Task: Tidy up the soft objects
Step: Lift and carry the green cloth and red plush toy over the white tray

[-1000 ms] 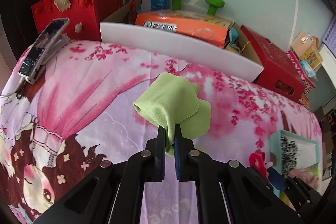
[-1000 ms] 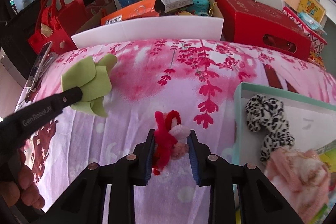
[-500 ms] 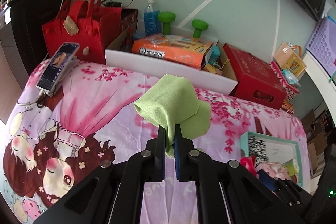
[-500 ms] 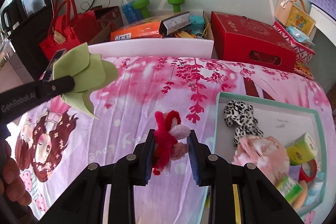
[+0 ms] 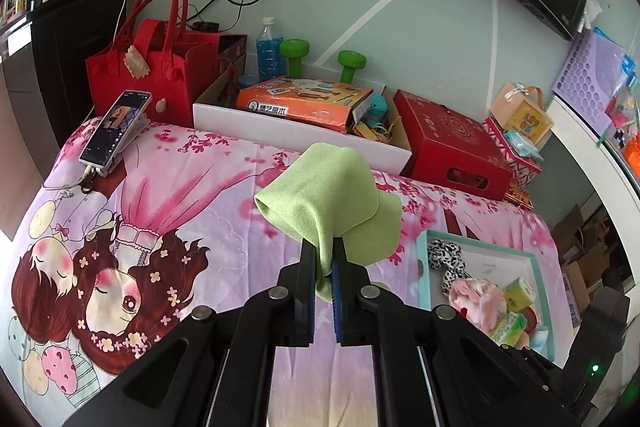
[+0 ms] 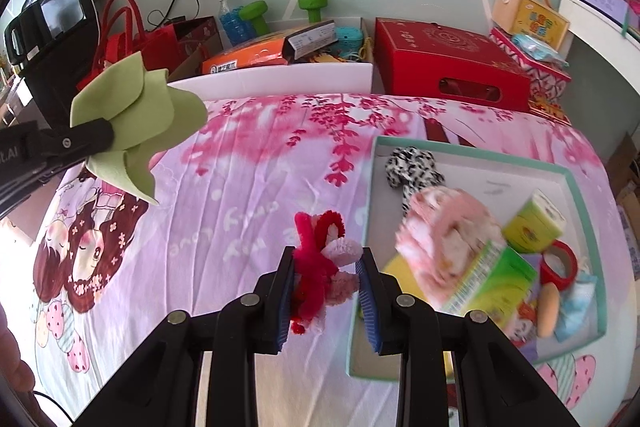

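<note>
Fingers of the left gripper [image 5: 324, 259] pinch a green cloth [image 5: 328, 195] drooping past their tips; the right gripper [image 6: 326, 267] squeezes a red fuzzy toy [image 6: 316, 267], long side pointing along its fingers.

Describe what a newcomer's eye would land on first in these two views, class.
First, the lime-green cloth pinched in the left gripper, hanging above the pink cartoon bedsheet. Next, the red fuzzy toy clamped in the right gripper, beside the teal-rimmed tray of soft things.

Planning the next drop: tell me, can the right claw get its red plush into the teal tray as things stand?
Probably yes: the right claw holds the red plush beside the teal tray, with nothing between.
</note>
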Tool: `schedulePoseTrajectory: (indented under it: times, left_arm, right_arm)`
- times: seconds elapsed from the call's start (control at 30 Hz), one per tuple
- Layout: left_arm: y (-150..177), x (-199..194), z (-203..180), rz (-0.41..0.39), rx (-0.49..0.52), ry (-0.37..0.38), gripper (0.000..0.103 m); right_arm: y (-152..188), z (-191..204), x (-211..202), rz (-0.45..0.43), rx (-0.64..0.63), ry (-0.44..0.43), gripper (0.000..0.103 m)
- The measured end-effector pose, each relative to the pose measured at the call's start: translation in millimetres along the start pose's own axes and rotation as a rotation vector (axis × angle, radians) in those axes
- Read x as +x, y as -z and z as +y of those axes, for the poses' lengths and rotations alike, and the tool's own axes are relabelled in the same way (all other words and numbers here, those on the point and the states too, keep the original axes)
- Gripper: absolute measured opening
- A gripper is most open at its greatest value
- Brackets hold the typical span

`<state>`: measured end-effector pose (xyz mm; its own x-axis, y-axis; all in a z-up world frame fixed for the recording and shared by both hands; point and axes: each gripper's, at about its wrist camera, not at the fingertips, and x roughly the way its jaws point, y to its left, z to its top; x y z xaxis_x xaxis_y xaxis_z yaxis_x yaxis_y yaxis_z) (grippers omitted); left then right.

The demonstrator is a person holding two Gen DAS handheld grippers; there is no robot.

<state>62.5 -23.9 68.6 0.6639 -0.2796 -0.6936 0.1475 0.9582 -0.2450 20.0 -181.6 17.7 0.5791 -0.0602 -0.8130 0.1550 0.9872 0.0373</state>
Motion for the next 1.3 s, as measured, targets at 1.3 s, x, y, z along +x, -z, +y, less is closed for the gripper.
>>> schedulePoseTrajectory:
  times: [1.3]
  left_arm:
    - [35.3,18.8,-154.2,0.007,0.269,0.188,0.007]
  right_arm:
    - [14.9,-153.3,-40.3,-0.059,0.311,0.103,0.031]
